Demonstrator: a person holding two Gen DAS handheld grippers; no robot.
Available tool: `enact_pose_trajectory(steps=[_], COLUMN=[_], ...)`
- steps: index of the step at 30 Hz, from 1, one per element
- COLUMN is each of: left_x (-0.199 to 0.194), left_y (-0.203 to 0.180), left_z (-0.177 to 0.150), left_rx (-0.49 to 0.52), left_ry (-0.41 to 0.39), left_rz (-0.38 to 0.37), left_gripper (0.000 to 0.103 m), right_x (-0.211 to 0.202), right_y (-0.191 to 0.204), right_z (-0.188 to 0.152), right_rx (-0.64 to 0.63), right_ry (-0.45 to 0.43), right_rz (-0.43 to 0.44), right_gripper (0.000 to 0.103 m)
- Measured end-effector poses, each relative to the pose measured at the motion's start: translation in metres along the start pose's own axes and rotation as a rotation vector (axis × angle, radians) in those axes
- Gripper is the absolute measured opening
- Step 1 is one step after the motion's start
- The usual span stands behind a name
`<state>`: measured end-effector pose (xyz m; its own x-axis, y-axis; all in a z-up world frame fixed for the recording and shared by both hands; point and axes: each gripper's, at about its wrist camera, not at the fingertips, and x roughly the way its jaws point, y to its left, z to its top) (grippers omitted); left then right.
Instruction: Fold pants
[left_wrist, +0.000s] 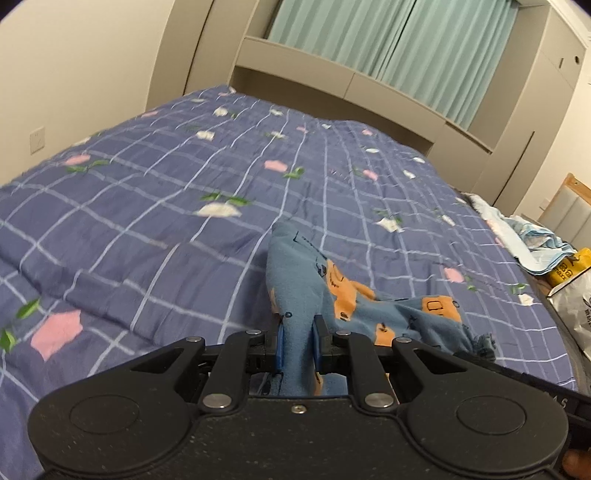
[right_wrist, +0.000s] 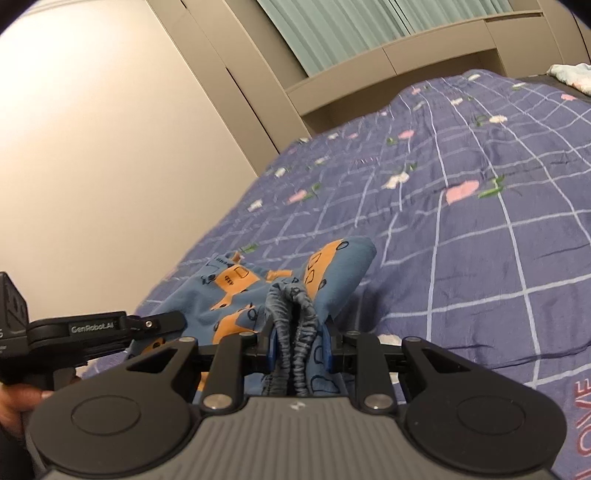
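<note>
Small blue pants (left_wrist: 314, 280) printed with orange cars hang bunched over the purple checked bedspread (left_wrist: 166, 192). My left gripper (left_wrist: 299, 343) is shut on a fold of the blue fabric, which rises in a peak beyond its blue pads. In the right wrist view my right gripper (right_wrist: 299, 343) is shut on the gathered grey elastic waistband (right_wrist: 293, 317) of the same pants (right_wrist: 229, 291). The left gripper (right_wrist: 155, 325) shows there at the left edge, held in a person's hand (right_wrist: 18, 402), close beside the right one. The cloth spans between the two grippers.
The bedspread (right_wrist: 480, 229) covers a wide bed. A beige headboard shelf (left_wrist: 332, 74) and green curtains (left_wrist: 406, 40) stand at the far end. Light blue cloth (left_wrist: 524, 236) and a yellow and white bag (left_wrist: 572, 280) lie at the bed's right edge. A wall (right_wrist: 92, 147) runs along the left.
</note>
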<state>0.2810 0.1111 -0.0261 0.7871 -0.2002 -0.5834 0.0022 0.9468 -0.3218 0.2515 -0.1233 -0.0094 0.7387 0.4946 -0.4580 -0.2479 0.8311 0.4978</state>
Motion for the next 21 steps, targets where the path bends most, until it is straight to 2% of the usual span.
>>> enact_pose_trajectory(steps=[9, 11, 18, 21], left_x=[0.0082, 0.0086, 0.0084, 0.008], left_y=[0.0038, 0.0035, 0.0019, 0.0014], left_z=[-0.0061, -0.0063, -0.0069, -0.0076], left_rx=[-0.017, -0.016, -0.015, -0.012], left_ry=[0.009, 0.012, 0.017, 0.02], left_rz=[0.011, 0.016, 0.027, 0.028], left_gripper=[0.018, 0.019, 0.029, 0.035], right_x=[0.0004, -0.0009, -0.0007, -0.0006], right_y=[-0.007, -0.0069, -0.0059, -0.0054], right_z=[-0.0048, -0.0057, -0.0058, -0.0058], right_rx=[0.019, 0.023, 0.022, 0.019], right_ry=[0.014, 0.013, 0.01, 0.008], right_rz=[-0.037, -0.042, -0.065, -0.08], right_gripper=[0.031, 0.035, 0.042, 0.055])
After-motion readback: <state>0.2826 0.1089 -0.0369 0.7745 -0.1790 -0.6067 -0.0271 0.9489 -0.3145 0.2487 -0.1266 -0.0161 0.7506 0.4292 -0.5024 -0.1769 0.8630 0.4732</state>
